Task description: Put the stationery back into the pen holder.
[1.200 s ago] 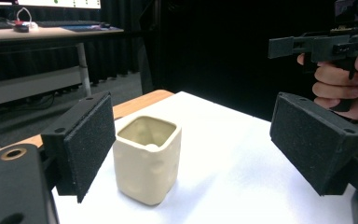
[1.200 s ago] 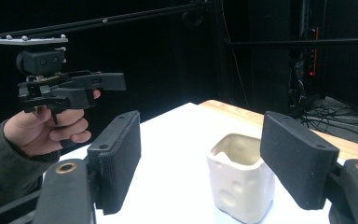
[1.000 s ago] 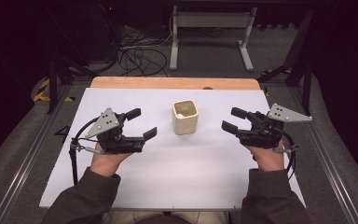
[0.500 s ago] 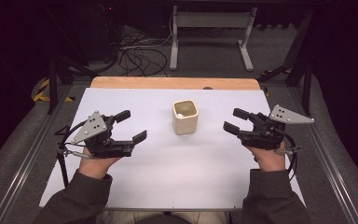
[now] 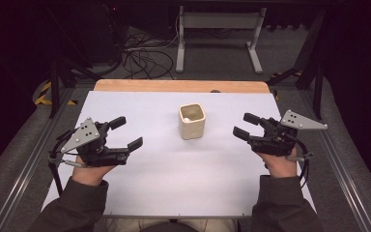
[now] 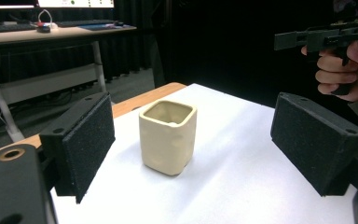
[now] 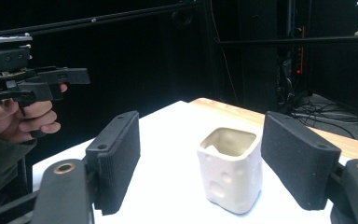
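Cup at frame centre stands untouched on the bench — left gripper and right gripper flank it, both spread, grasp yet to begin.

Glazed ceramic cup (dimpled, cream)

light: bright tabletop, dark surroundings | shadows: soft | focus: slightly soft

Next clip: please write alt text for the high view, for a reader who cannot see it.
A cream square cup stands upright in the middle of a white table, untouched. A person's hands hold the left gripper and right gripper on either side, jaws open and pointing toward the cup.
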`<control>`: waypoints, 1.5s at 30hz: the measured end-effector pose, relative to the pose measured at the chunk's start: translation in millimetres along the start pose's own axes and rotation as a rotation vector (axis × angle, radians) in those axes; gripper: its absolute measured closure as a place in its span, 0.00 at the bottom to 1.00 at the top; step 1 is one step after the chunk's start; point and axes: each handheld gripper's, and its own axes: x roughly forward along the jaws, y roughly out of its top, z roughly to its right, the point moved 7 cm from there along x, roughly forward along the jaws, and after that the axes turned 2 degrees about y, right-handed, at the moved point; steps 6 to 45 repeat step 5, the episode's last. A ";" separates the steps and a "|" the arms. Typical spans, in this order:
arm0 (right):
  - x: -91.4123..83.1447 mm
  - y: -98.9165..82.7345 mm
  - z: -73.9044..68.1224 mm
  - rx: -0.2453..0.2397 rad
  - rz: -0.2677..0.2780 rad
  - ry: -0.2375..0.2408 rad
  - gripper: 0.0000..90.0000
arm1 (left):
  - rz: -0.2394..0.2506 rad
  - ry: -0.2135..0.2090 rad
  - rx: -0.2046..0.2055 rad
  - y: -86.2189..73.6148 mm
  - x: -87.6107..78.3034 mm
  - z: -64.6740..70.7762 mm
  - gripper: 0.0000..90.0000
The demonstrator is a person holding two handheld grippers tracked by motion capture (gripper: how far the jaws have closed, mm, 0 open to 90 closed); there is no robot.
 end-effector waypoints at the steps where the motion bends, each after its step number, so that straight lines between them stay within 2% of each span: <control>1: -0.4 0.1 0.4 0.000 0.001 -0.002 0.32 | 0.001 -0.001 0.000 -0.1 -0.6 -0.6 0.16; 45: -1.0 -0.2 1.2 -0.001 0.000 -0.006 0.32 | -0.003 0.000 0.000 -1.2 -1.4 -1.8 0.16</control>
